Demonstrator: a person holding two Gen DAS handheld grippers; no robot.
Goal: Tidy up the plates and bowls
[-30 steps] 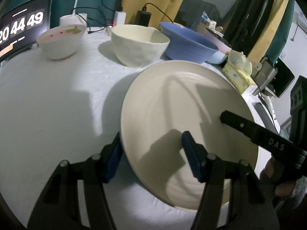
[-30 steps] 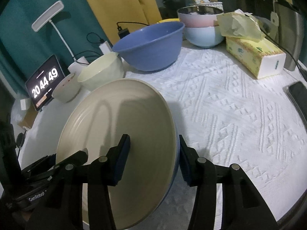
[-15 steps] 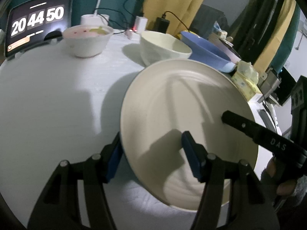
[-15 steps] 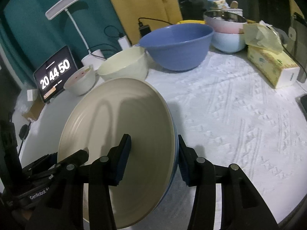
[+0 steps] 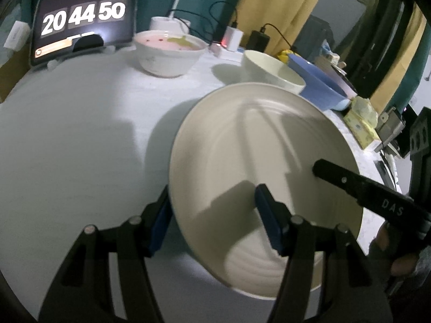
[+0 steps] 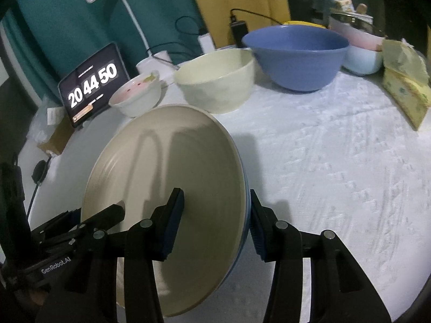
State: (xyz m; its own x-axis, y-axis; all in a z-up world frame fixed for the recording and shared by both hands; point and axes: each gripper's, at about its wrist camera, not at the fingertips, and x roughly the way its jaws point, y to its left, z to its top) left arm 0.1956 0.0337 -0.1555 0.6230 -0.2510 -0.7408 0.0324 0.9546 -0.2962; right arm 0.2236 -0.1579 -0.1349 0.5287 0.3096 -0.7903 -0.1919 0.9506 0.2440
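Note:
A large cream plate (image 5: 256, 140) with a blue underside hangs tilted above the white tablecloth, held from both sides. My left gripper (image 5: 212, 196) is shut on its left rim, one blue pad under it and one on its face. My right gripper (image 6: 215, 196) is shut on the opposite rim of the plate (image 6: 167, 167). One right finger (image 5: 350, 185) shows in the left wrist view, and the left gripper (image 6: 102, 215) shows at the plate's far edge in the right wrist view. Behind stand a cream bowl (image 6: 215, 83), a blue bowl (image 6: 296, 56) and a small white bowl (image 6: 137, 97) with a pink inside.
A tablet clock (image 5: 83, 18) stands at the table's back left beside a lamp base and chargers with cables. Stacked pink and pale-blue bowls (image 6: 361, 45) and a tissue box (image 6: 404, 91) sit at the back right. Bare tablecloth (image 6: 336, 175) lies to the plate's right.
Both grippers have carried the plate leftward across the table, toward the tablet and the small white bowl. The grip on the plate has stayed the same.

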